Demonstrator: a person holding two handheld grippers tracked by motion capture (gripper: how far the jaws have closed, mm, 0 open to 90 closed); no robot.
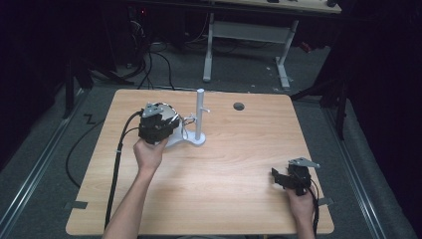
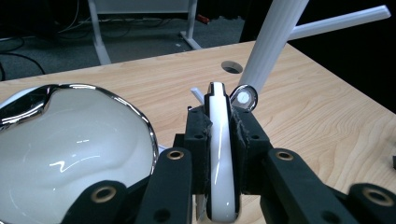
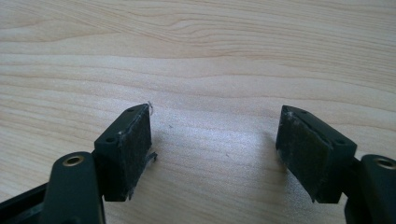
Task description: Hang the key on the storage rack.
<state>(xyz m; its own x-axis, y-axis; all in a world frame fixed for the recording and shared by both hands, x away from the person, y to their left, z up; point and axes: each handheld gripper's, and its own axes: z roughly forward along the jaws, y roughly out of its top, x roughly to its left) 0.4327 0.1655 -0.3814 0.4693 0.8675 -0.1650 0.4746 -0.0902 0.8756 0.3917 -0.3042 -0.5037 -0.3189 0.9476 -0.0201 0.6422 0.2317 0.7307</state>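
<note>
Two claws here. Left claw [image 2: 219, 135] is clamped tight on the white handle [image 2: 219, 154] of a mug [image 2: 70, 154], glossy white with a chrome rim, held right next to the white stand [image 1: 200, 119] near the back left of the desk [image 1: 239, 164]. Right claw [image 3: 215, 144] sits wide open over bare wood at the front right, gripping nothing.

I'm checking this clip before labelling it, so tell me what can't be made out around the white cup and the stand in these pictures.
- Cup: left gripper view, its lower part cut off by the frame edge and the jaws.
- Cup handle: the pads cover its sides, and its joint with the cup is hidden.
- Stand: high view, its pegs too small; the left gripper hides part of the base.
- Right gripper: high view, jaw gap too small; the right gripper view shows open jaws.
</note>
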